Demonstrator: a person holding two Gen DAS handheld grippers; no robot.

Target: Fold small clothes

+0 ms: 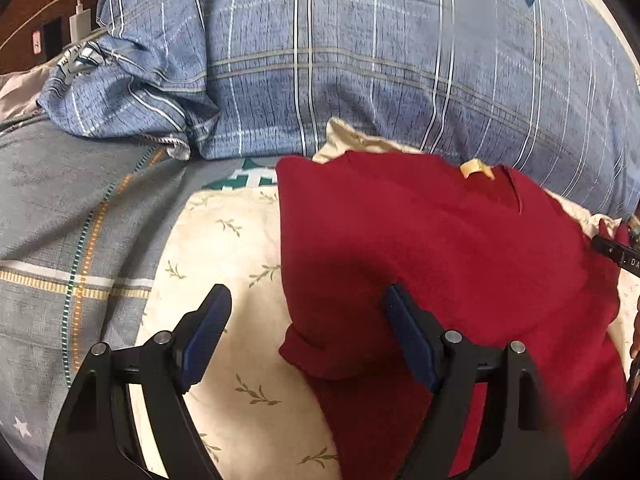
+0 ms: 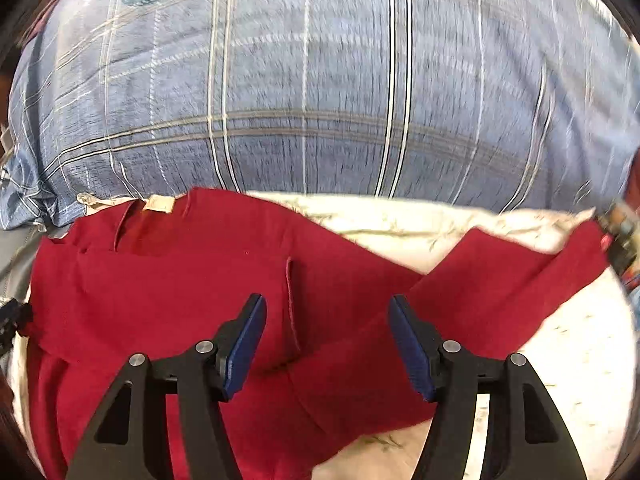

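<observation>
Left gripper (image 1: 308, 316): released, jaws wide, nothing grasped.
Right gripper (image 2: 328, 320): released, empty above the cloth.
Red garment (image 2: 160, 288): on cream pillow (image 1: 232, 240), sleeve toward 2 o'clock.

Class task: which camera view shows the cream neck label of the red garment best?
The right wrist view: the cream neck label lies flat and whole at the red garment collar. The left wrist view shows it too, but smaller, curled and partly folded over.

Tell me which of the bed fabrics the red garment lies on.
The cream leaf-print cloth: the red garment rests on it. The blue plaid bedding bulges behind it, and the grey plaid sheet lies off to the side.
</observation>
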